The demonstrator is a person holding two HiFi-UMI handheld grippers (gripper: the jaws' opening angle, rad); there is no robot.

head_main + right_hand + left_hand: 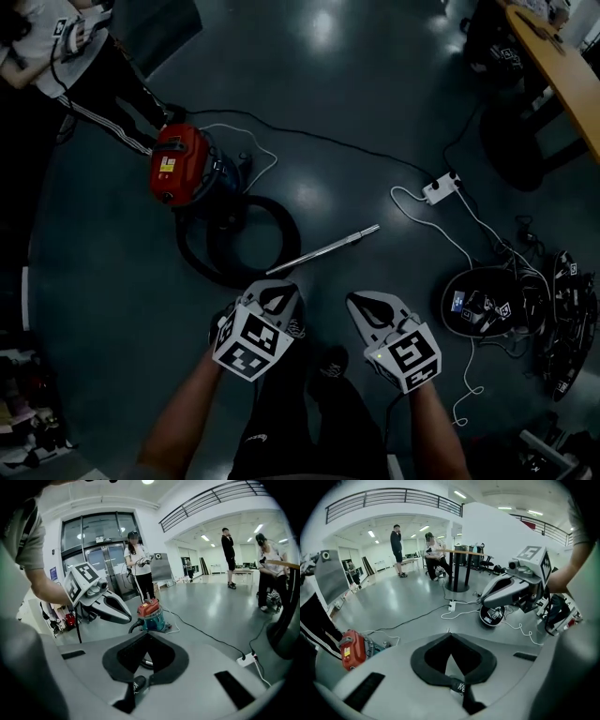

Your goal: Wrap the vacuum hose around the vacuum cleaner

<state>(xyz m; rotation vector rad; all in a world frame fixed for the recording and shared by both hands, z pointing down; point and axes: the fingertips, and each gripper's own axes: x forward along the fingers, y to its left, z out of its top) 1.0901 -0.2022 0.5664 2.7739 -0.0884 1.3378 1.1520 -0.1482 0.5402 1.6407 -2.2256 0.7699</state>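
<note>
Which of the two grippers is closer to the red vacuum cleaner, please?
The left gripper, on the head view's left. It is on the vacuum cleaner's side, by the black hose loop, while the right gripper is farther right.

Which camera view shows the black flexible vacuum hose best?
The head view: the black flexible vacuum hose lies in a full loop beside the red vacuum cleaner. The right gripper view shows only a short curved stretch of hose at the cleaner. The left gripper view shows the cleaner but no hose.
</note>
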